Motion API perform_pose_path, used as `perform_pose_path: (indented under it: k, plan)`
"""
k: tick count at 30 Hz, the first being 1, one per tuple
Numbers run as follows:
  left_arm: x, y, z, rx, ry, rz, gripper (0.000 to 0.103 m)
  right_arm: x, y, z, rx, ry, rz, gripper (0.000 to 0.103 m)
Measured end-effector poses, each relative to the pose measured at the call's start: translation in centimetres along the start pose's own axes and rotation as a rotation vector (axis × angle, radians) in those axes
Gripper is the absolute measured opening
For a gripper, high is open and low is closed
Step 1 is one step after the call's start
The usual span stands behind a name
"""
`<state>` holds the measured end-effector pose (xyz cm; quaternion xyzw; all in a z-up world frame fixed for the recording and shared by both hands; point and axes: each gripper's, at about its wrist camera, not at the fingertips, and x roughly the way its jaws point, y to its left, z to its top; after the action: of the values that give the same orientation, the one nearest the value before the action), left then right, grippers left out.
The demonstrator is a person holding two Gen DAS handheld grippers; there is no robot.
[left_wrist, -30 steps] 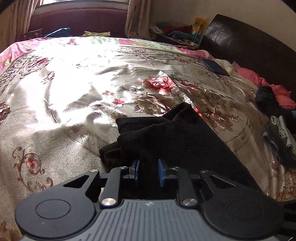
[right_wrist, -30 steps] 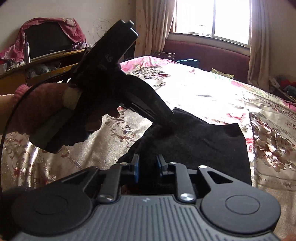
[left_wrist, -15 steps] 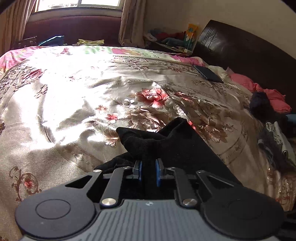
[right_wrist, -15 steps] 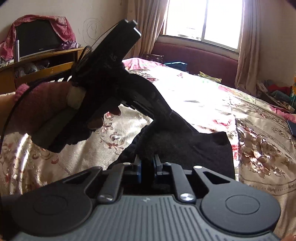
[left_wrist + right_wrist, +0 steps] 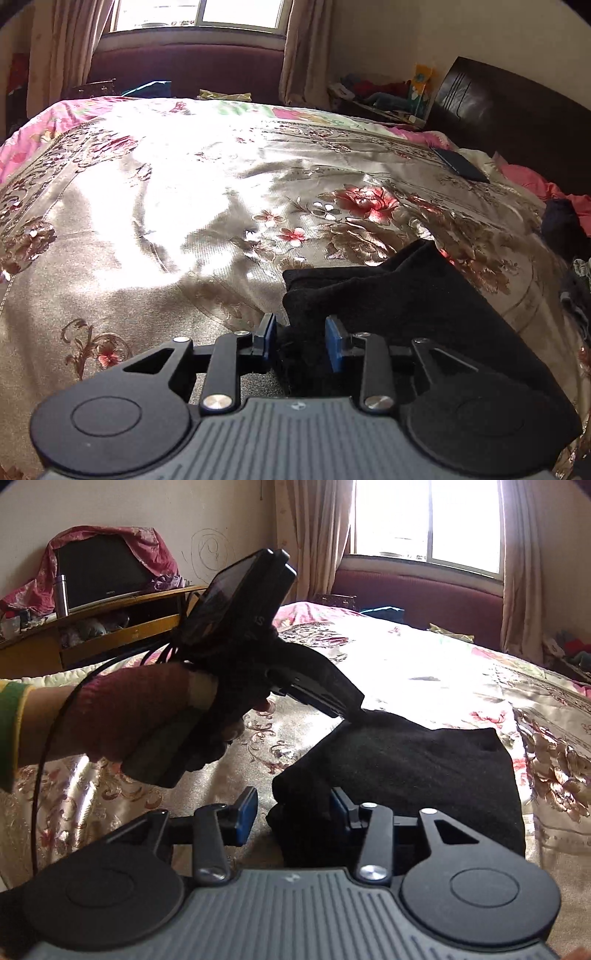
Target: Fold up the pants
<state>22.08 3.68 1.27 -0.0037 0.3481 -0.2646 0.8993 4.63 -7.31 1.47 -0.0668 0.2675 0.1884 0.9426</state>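
The black pants (image 5: 406,295) lie folded in a thick bundle on the floral satin bedspread (image 5: 147,221). My left gripper (image 5: 299,339) sits at the bundle's near-left corner. Its jaws are opening: dark fabric lies between the blue pads (image 5: 334,343), which stand apart and do not press it. In the right wrist view the pants (image 5: 406,768) spread ahead and to the right. My right gripper (image 5: 291,812) is at their near edge with its jaws also opening, and only a fold lies by the right pad. A gloved hand (image 5: 140,716) holds the left gripper (image 5: 352,712) at the far-left corner.
A dark headboard (image 5: 498,110) and loose clothes (image 5: 561,221) line the right side. A flat dark object (image 5: 460,164) lies near the pillows. A wooden cabinet with a covered TV (image 5: 103,576) stands left of the bed. A maroon bench (image 5: 184,70) runs under the window.
Both grippers pinched the fabric half a second ago, and their pads have since spread apart. The raised corner has dropped back onto the bundle, and both views have shifted slightly.
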Motion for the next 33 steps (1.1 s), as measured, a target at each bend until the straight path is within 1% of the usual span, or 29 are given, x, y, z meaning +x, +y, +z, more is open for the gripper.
perform_pose_path:
  k: [1, 3, 5, 7, 9, 11, 12, 14, 15, 16, 18, 20, 21, 22, 23, 24, 25, 26, 27, 28, 30, 31, 32, 33]
  plan:
    - [-0.4, 0.0, 0.1, 0.014, -0.006, 0.014, 0.045, -0.7, -0.3, -0.5, -0.012, 0.009, -0.005, 0.044]
    - [-1.4, -0.1, -0.1, 0.015, -0.022, 0.029, 0.045, -2.1, -0.6, -1.7, -0.019, 0.011, -0.048, 0.041]
    - [-2.9, -0.5, -0.4, 0.006, -0.044, 0.012, 0.045, -2.8, -1.7, -2.2, 0.011, -0.005, -0.091, 0.041]
    - [-4.4, -1.7, -1.1, 0.028, -0.063, -0.016, 0.045, -2.6, -3.1, -2.1, 0.077, -0.007, -0.139, 0.041]
    - [-5.6, -3.7, -2.1, 0.095, -0.069, -0.052, 0.045, -2.8, -3.9, -1.8, 0.117, -0.03, -0.162, 0.042]
    - [-5.6, -5.3, -3.1, 0.176, -0.045, -0.051, 0.045, -2.6, -4.6, -1.3, 0.119, -0.048, -0.21, 0.041]
    - [-4.9, -6.1, -3.9, 0.235, -0.011, -0.026, 0.045, -2.5, -5.0, -1.3, 0.123, -0.046, -0.227, 0.042]
    - [-3.3, -6.4, -5.0, 0.3, 0.038, 0.03, 0.046, -2.1, -6.0, -1.6, 0.159, -0.018, -0.242, 0.042]
    - [-2.8, -6.1, -5.2, 0.297, 0.047, 0.037, 0.047, -2.0, -6.4, -1.7, 0.182, -0.006, -0.249, 0.042]
    - [-2.7, -5.6, -5.1, 0.26, 0.05, 0.034, 0.047, -2.2, -7.0, -1.9, 0.213, 0.0, -0.249, 0.041]
    - [-3.3, -4.7, -4.2, 0.166, 0.051, 0.031, 0.047, -2.7, -7.4, -2.0, 0.239, -0.019, -0.268, 0.041]
    - [-4.6, -4.5, -3.8, 0.138, 0.016, 0.031, 0.046, -3.2, -7.4, -1.9, 0.232, -0.049, -0.284, 0.042]
    - [-5.1, -4.6, -3.9, 0.14, 0.004, 0.041, 0.046, -3.1, -7.3, -2.0, 0.225, -0.056, -0.295, 0.044]
    - [-5.4, -4.8, -4.1, 0.149, 0.004, 0.057, 0.046, -2.6, -7.4, -2.2, 0.229, -0.038, -0.304, 0.044]
    - [-5.4, -5.1, -4.5, 0.165, 0.017, 0.073, 0.046, -1.8, -7.8, -2.6, 0.248, 0.007, -0.29, 0.044]
    - [-4.8, -5.5, -5.1, 0.198, 0.061, 0.091, 0.047, -1.3, -8.1, -2.9, 0.264, 0.034, -0.281, 0.044]
    - [-4.5, -5.8, -5.5, 0.221, 0.08, 0.104, 0.047, -1.2, -8.2, -3.4, 0.286, 0.047, -0.277, 0.044]
    - [-4.4, -6.1, -5.8, 0.233, 0.079, 0.123, 0.047, -1.5, -8.0, -3.4, 0.286, 0.038, -0.271, 0.044]
    - [-4.8, -6.3, -5.6, 0.216, 0.069, 0.137, 0.047, -2.3, -7.7, -3.3, 0.279, 0.009, -0.268, 0.043]
    - [-5.4, -6.4, -5.3, 0.183, 0.055, 0.137, 0.046, -3.3, -7.3, -3.2, 0.269, -0.034, -0.27, 0.043]
    - [-6.8, -6.5, -5.1, 0.115, 0.023, 0.11, 0.046, -4.1, -7.0, -3.1, 0.271, -0.061, -0.279, 0.044]
    - [-7.1, -6.8, -5.2, 0.097, 0.03, 0.106, 0.046, -3.7, -7.3, -3.3, 0.277, -0.049, -0.276, 0.046]
    - [-6.8, -7.2, -5.5, 0.111, 0.063, 0.12, 0.047, -3.0, -7.5, -3.5, 0.28, -0.015, -0.273, 0.047]
    - [-6.3, -7.7, -5.9, 0.144, 0.103, 0.14, 0.047, -2.0, -7.9, -3.8, 0.298, 0.05, -0.268, 0.045]
